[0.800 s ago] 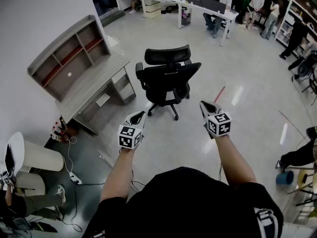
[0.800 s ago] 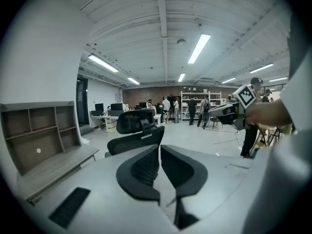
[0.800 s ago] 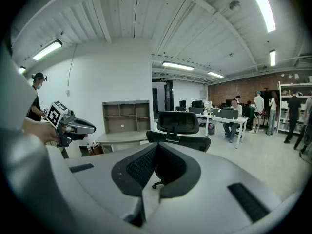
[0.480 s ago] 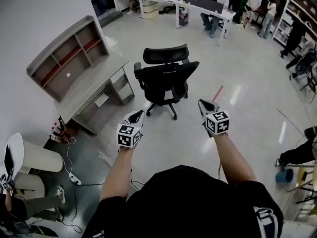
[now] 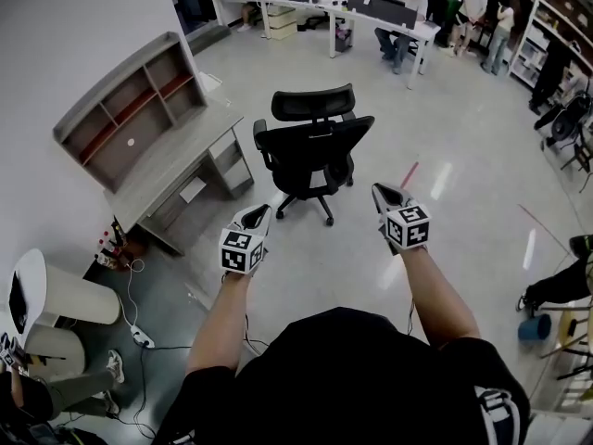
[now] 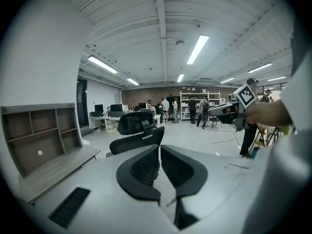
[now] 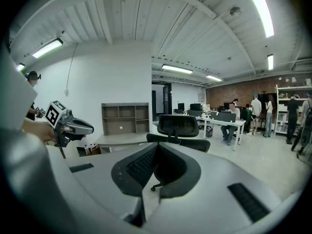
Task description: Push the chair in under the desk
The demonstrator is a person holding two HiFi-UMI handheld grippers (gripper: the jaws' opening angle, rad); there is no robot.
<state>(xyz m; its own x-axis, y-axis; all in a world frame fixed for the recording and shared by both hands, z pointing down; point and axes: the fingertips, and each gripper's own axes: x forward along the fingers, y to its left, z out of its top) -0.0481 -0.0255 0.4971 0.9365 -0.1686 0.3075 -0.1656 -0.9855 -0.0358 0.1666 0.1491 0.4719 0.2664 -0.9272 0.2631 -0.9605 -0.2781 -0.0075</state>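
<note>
A black office chair (image 5: 313, 151) with a headrest stands on the floor, its back towards me and well away from the grey desk (image 5: 176, 156) at the left wall. My left gripper (image 5: 261, 214) is held out in the air short of the chair's left side, jaws shut and empty. Level with it, my right gripper (image 5: 381, 192) hangs to the right of the chair, also shut on nothing. In the left gripper view the chair (image 6: 135, 130) is ahead beyond the jaws (image 6: 160, 152). The right gripper view shows the chair (image 7: 178, 126) with the desk (image 7: 122, 139) behind.
A shelf hutch (image 5: 130, 100) sits on the desk. Cables and a power strip (image 5: 141, 332) lie on the floor at the left beside white round stools (image 5: 65, 295). Long desks with several people (image 5: 398, 12) stand at the far end. Open floor surrounds the chair.
</note>
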